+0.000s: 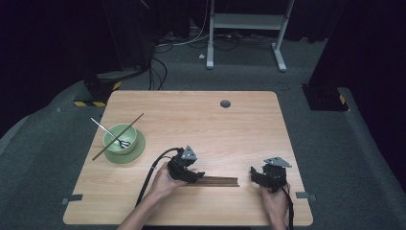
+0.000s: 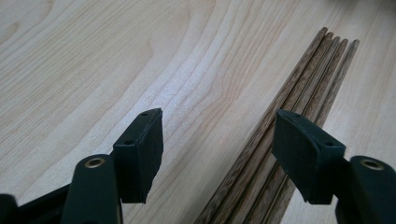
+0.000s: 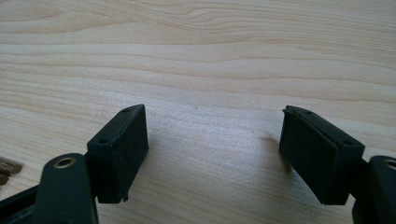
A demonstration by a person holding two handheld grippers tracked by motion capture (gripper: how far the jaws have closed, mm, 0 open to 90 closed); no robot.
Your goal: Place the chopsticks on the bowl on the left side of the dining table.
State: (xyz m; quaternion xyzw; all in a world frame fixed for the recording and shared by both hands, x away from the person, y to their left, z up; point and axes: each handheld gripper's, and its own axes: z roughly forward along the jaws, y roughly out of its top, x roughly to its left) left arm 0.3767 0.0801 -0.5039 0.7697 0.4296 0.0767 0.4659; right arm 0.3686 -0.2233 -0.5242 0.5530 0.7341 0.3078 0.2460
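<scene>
A bundle of several dark wooden chopsticks (image 1: 219, 181) lies flat near the front of the wooden table (image 1: 201, 120). My left gripper (image 1: 195, 176) is low at the bundle's left end. In the left gripper view the left gripper (image 2: 217, 149) is open, and the chopsticks (image 2: 292, 102) run under its right jaw, with bare wood under the rest of the gap. My right gripper (image 1: 256, 178) sits just right of the bundle. In the right gripper view the right gripper (image 3: 215, 149) is open over bare table, and the chopstick ends (image 3: 7, 168) peek in at the lower left.
At the table's left a green bowl (image 1: 115, 142) stands on a green plate (image 1: 136, 149). A metal spoon (image 1: 102, 127) and a single chopstick (image 1: 135, 121) rest across the bowl. A round cable hole (image 1: 225, 103) is near the far edge.
</scene>
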